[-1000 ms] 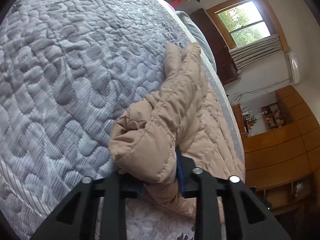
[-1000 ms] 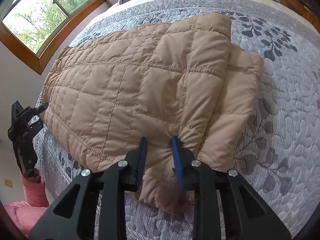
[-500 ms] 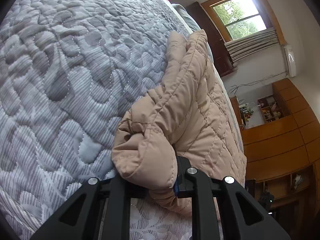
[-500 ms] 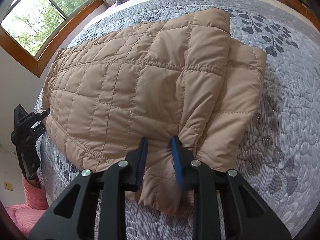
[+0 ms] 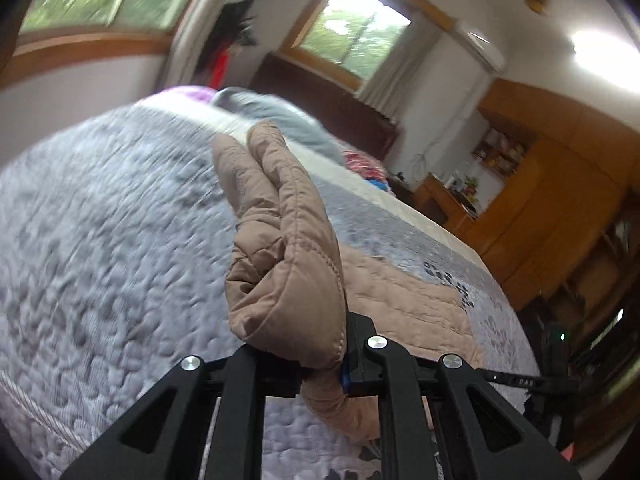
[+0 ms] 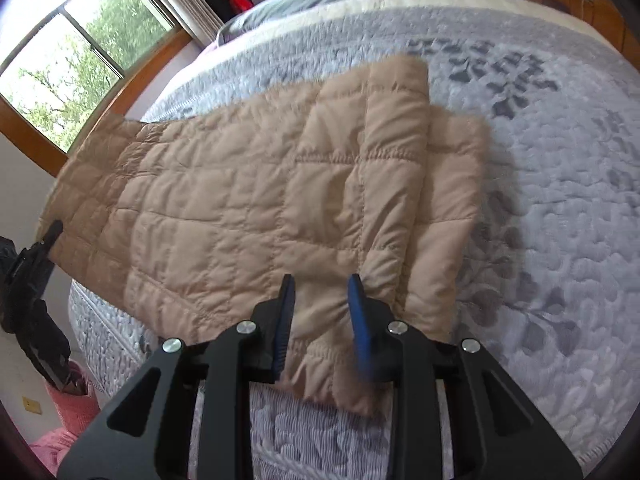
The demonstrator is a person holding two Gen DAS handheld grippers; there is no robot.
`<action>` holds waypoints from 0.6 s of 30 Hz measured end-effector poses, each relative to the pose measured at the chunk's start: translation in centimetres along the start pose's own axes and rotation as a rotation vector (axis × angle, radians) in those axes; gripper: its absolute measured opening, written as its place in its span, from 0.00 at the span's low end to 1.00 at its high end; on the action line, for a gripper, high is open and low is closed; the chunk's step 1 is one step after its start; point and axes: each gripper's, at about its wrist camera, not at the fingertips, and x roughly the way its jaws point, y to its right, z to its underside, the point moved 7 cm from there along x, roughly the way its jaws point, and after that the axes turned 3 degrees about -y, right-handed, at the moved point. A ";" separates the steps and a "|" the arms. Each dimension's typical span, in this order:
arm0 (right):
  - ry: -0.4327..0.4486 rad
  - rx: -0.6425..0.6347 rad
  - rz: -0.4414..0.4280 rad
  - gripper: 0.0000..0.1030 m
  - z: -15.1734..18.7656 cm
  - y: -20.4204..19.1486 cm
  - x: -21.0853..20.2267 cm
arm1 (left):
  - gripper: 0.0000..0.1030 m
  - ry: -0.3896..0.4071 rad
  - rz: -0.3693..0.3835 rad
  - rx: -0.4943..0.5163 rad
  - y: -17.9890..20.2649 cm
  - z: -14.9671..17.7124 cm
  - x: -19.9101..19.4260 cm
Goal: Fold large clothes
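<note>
R gripper point(image 6: 322, 312) jaws opening, tan quilted jacket point(image 6: 256, 208) hem btwn pads | jacket spreads fwd + left on grey bedspread point(image 6: 560, 216) | L gripper point(image 6: 38, 248) far left, at jacket edge

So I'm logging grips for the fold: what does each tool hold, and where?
Left tool: closing on a bunched edge of the tan quilted jacket. Right tool: opening, the jacket's near edge still between its fingers.

Daylight from windows point(image 5: 352, 36); left view motion-blurred, fisheye-warped edges
</note>
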 end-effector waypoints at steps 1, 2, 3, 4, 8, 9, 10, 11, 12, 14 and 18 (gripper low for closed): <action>0.002 -0.002 0.008 0.27 0.3 0.1 -0.4 | 0.12 0.001 0.007 0.036 1.3 -0.2 0.0; 0.000 -0.003 0.015 0.27 0.6 0.1 -0.7 | 0.12 0.001 0.011 0.066 2.5 -0.3 0.1; -0.005 -0.003 0.023 0.27 1.0 0.3 -0.8 | 0.12 -0.003 0.020 0.106 3.9 -0.3 0.3; -0.012 -0.002 0.029 0.27 1.4 0.4 -0.9 | 0.12 -0.008 0.027 0.136 5.0 -0.2 0.4; -0.047 0.008 0.045 0.27 2.4 1.2 -0.2 | 0.12 -0.049 0.058 0.255 10.0 0.4 2.2; -0.057 0.014 0.047 0.26 2.6 1.4 0.2 | 0.12 -0.064 0.067 0.278 11.0 0.8 2.7; -0.060 0.017 0.045 0.26 2.8 1.5 0.3 | 0.12 -0.081 0.077 0.300 12.0 1.2 3.2; -0.064 0.021 0.042 0.25 2.9 1.7 0.6 | 0.12 -0.093 0.085 0.317 12.7 1.6 3.8; -0.066 0.024 0.038 0.25 2.8 1.9 0.8 | 0.12 -0.112 0.095 0.339 13.6 2.3 4.5; -0.068 0.028 0.031 0.25 2.8 2.0 1.0 | 0.12 -0.150 0.109 0.372 15.1 3.4 5.9; -0.075 0.037 0.018 0.25 2.8 2.2 1.3 | 0.12 -0.244 0.134 0.400 16.5 5.9 9.3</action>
